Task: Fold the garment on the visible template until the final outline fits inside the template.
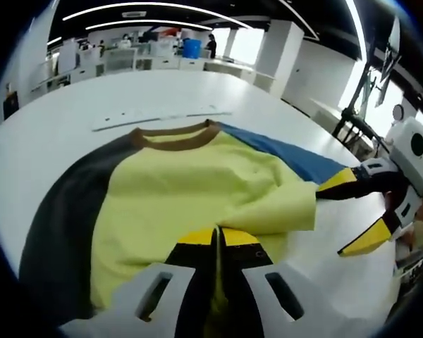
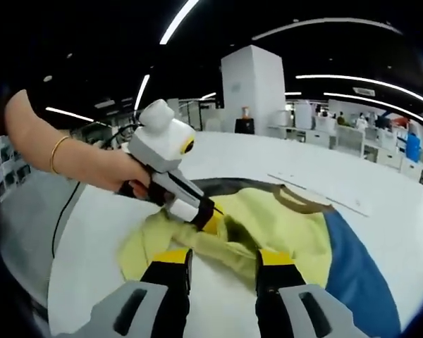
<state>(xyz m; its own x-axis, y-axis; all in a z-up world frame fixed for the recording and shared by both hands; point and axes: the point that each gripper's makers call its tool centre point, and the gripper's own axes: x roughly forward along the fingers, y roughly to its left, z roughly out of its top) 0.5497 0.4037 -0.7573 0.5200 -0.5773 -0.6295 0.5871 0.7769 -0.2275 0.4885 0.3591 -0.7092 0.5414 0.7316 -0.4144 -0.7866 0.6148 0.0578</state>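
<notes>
A large open office with long ceiling light strips, white pillars and distant desks surrounds a round white worktop [image 1: 70, 105]. On it lies a yellow T-shirt [image 1: 197, 190] with a brown collar [image 1: 176, 137], spread over a template [image 1: 56, 218] that is dark on one side and blue on the other. No writing or brand can be read on the shirt, the template or the tools.

In the left gripper view, the left tool [image 1: 218, 236] has its yellow-tipped jaws pressed together on the shirt's near edge, pinching the cloth. The right tool [image 1: 356, 211] enters from the right with its jaws spread apart, its upper tip touching a folded-over flap of yellow fabric beside the blue area.

In the right gripper view, the right tool [image 2: 224, 259] stands wide, both tips at the rumpled cloth edge, nothing clamped. A hand [image 2: 116, 172] wearing a gold bangle [image 2: 54, 153] holds the left tool [image 2: 213, 211], its tip buried in the yellow fabric.
</notes>
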